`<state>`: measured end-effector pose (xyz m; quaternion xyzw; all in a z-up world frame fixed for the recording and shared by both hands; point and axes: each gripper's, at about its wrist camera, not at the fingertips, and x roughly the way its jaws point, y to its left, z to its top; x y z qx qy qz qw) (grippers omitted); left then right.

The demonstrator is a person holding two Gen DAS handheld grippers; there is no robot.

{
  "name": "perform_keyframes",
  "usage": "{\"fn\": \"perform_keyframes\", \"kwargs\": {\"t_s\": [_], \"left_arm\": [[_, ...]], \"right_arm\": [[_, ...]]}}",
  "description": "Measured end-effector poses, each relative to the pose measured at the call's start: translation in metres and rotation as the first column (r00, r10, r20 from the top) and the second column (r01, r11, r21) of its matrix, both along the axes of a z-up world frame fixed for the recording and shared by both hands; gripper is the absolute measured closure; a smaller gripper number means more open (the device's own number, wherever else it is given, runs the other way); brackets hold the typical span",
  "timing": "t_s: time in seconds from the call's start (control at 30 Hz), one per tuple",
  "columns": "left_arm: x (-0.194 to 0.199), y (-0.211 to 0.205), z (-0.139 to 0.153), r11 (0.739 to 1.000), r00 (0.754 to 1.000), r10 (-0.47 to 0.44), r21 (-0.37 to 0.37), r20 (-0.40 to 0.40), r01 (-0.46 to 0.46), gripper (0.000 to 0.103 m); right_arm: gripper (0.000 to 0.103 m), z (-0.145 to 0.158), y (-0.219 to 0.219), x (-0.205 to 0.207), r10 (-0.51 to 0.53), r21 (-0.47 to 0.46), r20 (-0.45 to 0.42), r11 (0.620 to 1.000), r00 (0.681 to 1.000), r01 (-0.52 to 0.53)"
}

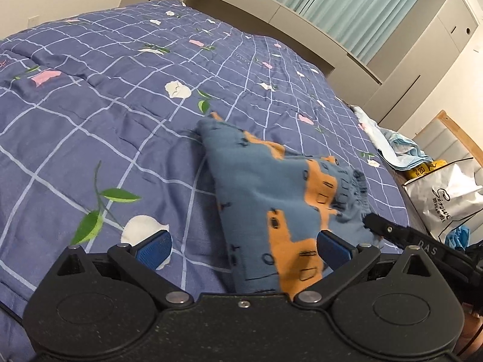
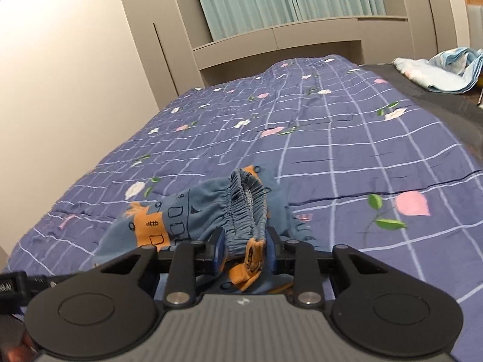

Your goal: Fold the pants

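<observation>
My right tool (image 2: 246, 249) pinches the pants (image 2: 211, 211) waistband (image 2: 247, 208), left tool (image 1: 244, 246) spread over a leg at 12 o'clock; soft, light, floppy—grip hems.

left tongs (image 1: 243, 249): black linkage arms, blue ribbed pads, round silver rivets, speckled black housing
right tongs (image 2: 246, 249): black arms, blue pads, grey ribbed housing, small white mark at 12 o'clock
</observation>
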<state>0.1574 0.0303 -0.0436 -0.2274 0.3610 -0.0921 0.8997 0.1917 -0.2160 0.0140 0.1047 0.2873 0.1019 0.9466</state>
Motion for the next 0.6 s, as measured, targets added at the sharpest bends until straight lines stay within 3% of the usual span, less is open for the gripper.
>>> {"fn": "perform_keyframes", "kwargs": {"t_s": [0.13,0.4,0.6], "left_arm": [[0.004,-0.001,-0.005,1.0,0.999,0.014,0.018,-0.029,-0.014,0.001],[0.013,-0.002,-0.002,0.999,0.999,0.031,0.005,-0.02,-0.031,0.001],[0.03,-0.007,-0.003,0.996,0.996,0.08,0.036,-0.039,-0.079,0.001]], "right_arm": [[0.07,-0.01,-0.004,0.0,-0.007,0.006,-0.033,1.0,0.999,0.007],[0.029,0.009,0.003,0.013,0.013,-0.066,0.059,0.998,0.998,-0.009],[0.018,0.004,0.016,0.053,0.051,-0.136,0.048,0.99,0.998,-0.044]]}}
